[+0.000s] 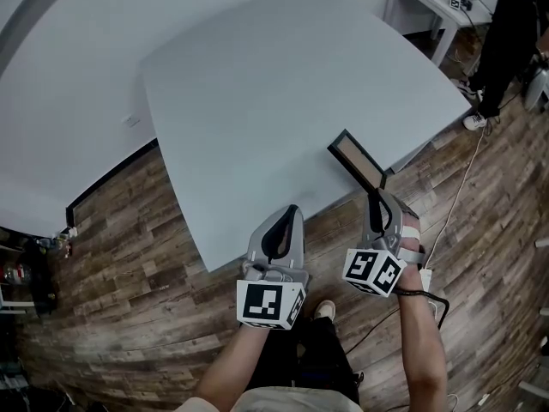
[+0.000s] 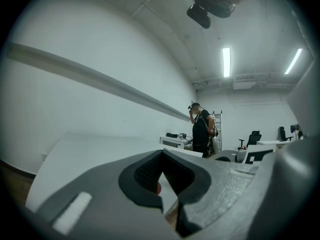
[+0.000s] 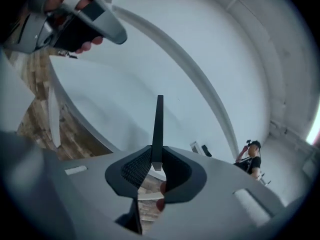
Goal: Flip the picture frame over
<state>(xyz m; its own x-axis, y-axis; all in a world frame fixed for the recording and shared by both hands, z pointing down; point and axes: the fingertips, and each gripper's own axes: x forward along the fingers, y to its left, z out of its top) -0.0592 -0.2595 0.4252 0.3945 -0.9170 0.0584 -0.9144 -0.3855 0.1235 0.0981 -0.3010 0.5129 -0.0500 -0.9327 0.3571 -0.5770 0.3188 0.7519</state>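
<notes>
Picture frame [image 1: 358, 160] is tilted up off the pale grey table [image 1: 274, 84] at its 4 o'clock edge and pinched by the right gripper [image 1: 378, 197]. Left gripper [image 1: 289, 215] is pressed together on nothing at 6 o'clock. The wood-plank floor [image 1: 129, 256] surrounds the table. A person [image 1: 506, 33] stands at 2 o'clock.

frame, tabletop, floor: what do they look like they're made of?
Picture frame: matte black rim, plastic or painted wood; flat tan panel inside looks like fibreboard or card.
Table: smooth pale grey, no grain, soft sheen, probably laminate.
Floor: brown planks with grain and seams, wood or wood-look vinyl, can't tell which.
</notes>
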